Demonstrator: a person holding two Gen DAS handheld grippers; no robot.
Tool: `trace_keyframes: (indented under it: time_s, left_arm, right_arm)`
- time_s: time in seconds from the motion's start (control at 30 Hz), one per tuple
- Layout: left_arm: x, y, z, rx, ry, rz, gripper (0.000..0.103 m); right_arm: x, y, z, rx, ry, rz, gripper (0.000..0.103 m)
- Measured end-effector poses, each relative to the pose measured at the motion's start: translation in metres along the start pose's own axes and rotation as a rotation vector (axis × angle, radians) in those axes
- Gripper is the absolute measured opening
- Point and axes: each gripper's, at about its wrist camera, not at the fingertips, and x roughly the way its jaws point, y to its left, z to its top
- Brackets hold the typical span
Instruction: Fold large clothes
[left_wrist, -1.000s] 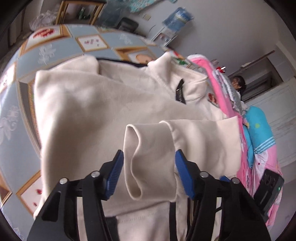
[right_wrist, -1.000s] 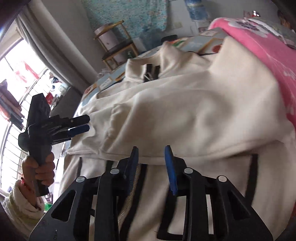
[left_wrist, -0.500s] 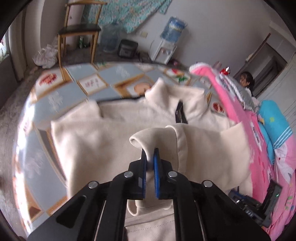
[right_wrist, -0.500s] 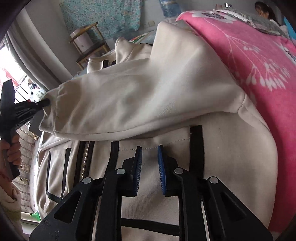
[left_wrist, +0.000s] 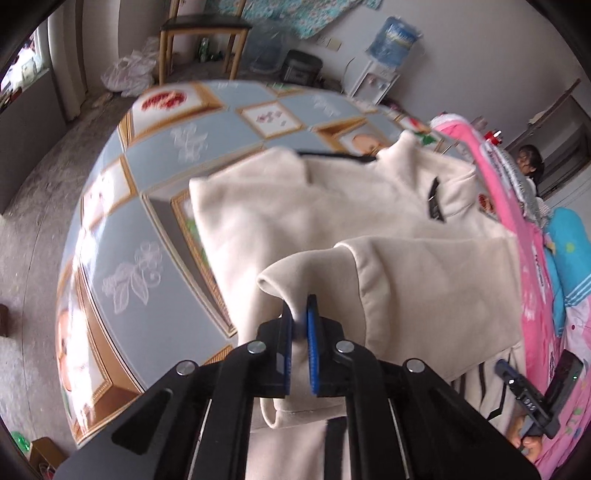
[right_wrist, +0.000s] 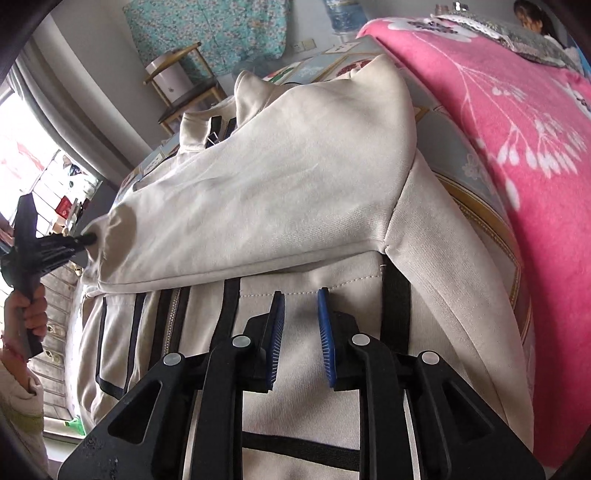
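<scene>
A cream jacket (left_wrist: 332, 221) lies spread on the bed (left_wrist: 155, 206), on a grey-blue cover with framed pictures, and its far side is just beside a pink blanket (right_wrist: 517, 122). Taking the jacket as the landmark: the left claw (left_wrist: 300, 317) is at the end of the sleeve (right_wrist: 258, 199), and the jaws have just closed and pinch the cuff (left_wrist: 291, 280) between the blue pads, so the sleeve hangs lifted across the chest of the jacket. The right claw (right_wrist: 301, 325) stands over the lower front of the jacket, near the black stripes and beside the zipper (right_wrist: 170, 325). Its jaws are only narrowly apart, they have just been opening a little, and no cloth is between them.

The cloth looks to me soft, rather thick and light. It bends wherever it is not supported, so I think one pinch will carry only a part and the rest will sag and drag. It does not look slippery or fragile. Good places to take hold are probably the firm parts: the cuff, the shoulder seam (right_wrist: 402, 184), the collar (left_wrist: 413, 158) or the hem edge, since the doubled seams there should slip less from the pads than flat cloth.
</scene>
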Motion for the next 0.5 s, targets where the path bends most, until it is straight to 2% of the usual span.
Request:
trace_keyframes:
  time_s: [0.1, 0.17, 0.23, 0.33, 0.4, 0.5]
  left_arm:
    - [0.001, 0.002, -0.002, -0.002, -0.005, 0.012, 0.012]
    - [-0.006, 0.002, -0.003, 0.012, -0.038, 0.039, 0.014]
    - [-0.018, 0.001, -0.004, 0.033, -0.103, 0.095, 0.014]
    - [-0.037, -0.007, -0.006, 0.111, -0.197, 0.168, 0.014]
    - [-0.046, -0.018, -0.008, 0.169, -0.234, 0.135, 0.014]
    - [-0.033, -0.043, -0.013, 0.273, -0.184, 0.086, 0.014]
  right_arm:
    - [-0.006, 0.004, 0.000, -0.026, 0.015, -0.006, 0.036]
    - [-0.018, 0.008, -0.004, -0.065, 0.023, -0.028, 0.046]
    - [-0.036, 0.012, -0.005, -0.095, 0.023, -0.024, 0.047]
    - [-0.067, 0.006, 0.010, -0.081, -0.018, 0.043, 0.050]
    - [-0.081, -0.004, 0.035, -0.054, -0.067, 0.070, 0.053]
    - [-0.073, -0.031, 0.082, 0.024, -0.082, 0.103, 0.053]
